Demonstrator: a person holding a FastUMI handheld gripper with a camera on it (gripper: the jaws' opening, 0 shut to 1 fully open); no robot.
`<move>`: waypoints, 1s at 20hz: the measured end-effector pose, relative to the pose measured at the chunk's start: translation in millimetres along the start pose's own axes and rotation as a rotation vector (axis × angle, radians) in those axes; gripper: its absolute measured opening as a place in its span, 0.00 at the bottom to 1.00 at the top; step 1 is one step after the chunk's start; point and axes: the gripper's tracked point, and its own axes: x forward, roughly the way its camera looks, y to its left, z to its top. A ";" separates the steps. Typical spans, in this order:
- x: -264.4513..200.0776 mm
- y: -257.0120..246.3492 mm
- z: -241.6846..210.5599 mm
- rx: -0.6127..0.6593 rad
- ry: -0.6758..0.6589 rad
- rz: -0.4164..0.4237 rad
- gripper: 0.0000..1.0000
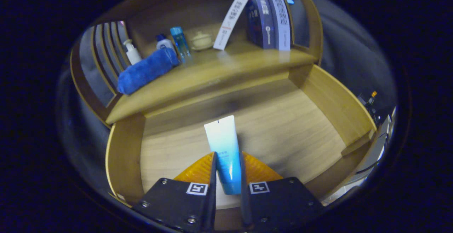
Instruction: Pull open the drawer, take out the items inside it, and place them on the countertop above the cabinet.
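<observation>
Two fingers: gripper [228, 162] closed down to a narrow gap, both fingers pressing the sides of the tube [224, 148].
Tube: white-to-blue, lower end between the fingers, white end pointing ahead over the drawer floor.
Drawer [283, 127]: pulled open, wooden, side walls left and right.
Desk [226, 74]: countertop above the drawer; rolled blue towel [147, 70] at left edge, white pump bottle [132, 52], small bottle [164, 42], blue bottle [180, 42], small lidded pot [201, 40] behind it.
Books [267, 17]: upright at the desk's back right corner.
</observation>
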 end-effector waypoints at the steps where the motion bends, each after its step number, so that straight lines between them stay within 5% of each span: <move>1: -5.8 7.5 13.6 0.003 -0.047 0.018 0.28; 9: -11.2 37.7 93.9 -0.009 -0.195 0.090 0.28; 20: 55.2 31.9 118.0 0.010 -0.134 0.135 0.28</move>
